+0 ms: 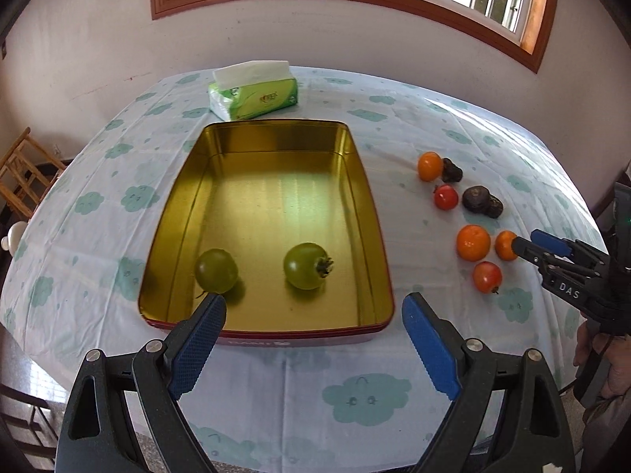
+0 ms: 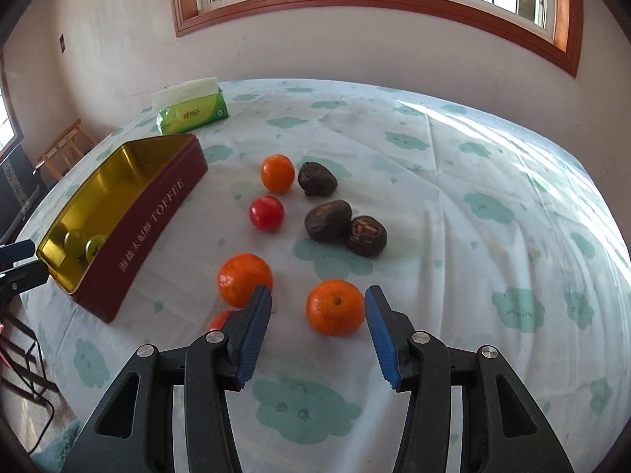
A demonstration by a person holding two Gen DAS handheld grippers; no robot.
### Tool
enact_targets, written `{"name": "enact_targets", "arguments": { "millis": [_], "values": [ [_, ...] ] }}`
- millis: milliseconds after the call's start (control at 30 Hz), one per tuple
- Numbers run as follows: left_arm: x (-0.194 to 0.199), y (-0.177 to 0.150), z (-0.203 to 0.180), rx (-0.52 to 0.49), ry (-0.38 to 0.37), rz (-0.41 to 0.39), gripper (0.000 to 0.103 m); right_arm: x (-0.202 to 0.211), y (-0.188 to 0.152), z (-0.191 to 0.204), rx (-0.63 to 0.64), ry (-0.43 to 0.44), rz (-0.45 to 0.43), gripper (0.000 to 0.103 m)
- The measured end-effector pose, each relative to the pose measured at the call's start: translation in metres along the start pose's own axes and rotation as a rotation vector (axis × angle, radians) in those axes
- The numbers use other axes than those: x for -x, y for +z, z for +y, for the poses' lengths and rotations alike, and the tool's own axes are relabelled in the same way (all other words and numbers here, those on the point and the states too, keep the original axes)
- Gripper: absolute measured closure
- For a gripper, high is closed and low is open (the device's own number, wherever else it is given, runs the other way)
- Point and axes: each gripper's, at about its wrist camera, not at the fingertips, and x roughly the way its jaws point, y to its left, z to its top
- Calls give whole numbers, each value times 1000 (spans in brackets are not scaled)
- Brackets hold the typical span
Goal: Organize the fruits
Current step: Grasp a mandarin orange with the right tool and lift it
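Observation:
A gold-lined tin (image 1: pixel 366 213) with maroon sides (image 2: pixel 150 220) holds two green tomatoes (image 1: pixel 217 275) (image 1: pixel 307 271). My left gripper (image 1: pixel 313 307) is open and empty at the tin's near rim. To the right on the cloth lie oranges (image 2: pixel 335 307) (image 2: pixel 245 279) (image 2: pixel 277 173), a red tomato (image 2: pixel 266 213), another reddish one (image 1: pixel 487 276) and three dark brown fruits (image 2: pixel 328 220). My right gripper (image 2: pixel 318 302) is open, its fingers either side of the nearest orange without gripping it; it also shows in the left wrist view (image 1: pixel 520 245).
A green tissue pack (image 1: pixel 254 92) stands behind the tin. The table has a cloud-print cloth (image 2: pixel 473 236). Wooden chairs (image 1: pixel 19 173) stand left of the table. A wall with a window lies beyond.

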Motion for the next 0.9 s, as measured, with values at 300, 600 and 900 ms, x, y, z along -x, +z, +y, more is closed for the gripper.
{"name": "enact_targets", "arguments": {
  "millis": [300,600,900],
  "values": [
    [-7,-2,-39,-83,-30,23,14,-23,-10,-8,-15,-1,24,52],
    [-20,-6,-72,-130,-59,50,14,-34,-10,-7,7,-9,20,58],
    [-33,-6,-105,-168,-71,59,14,-27,-16,-16,11,-53,-6,64]
  ]
}}
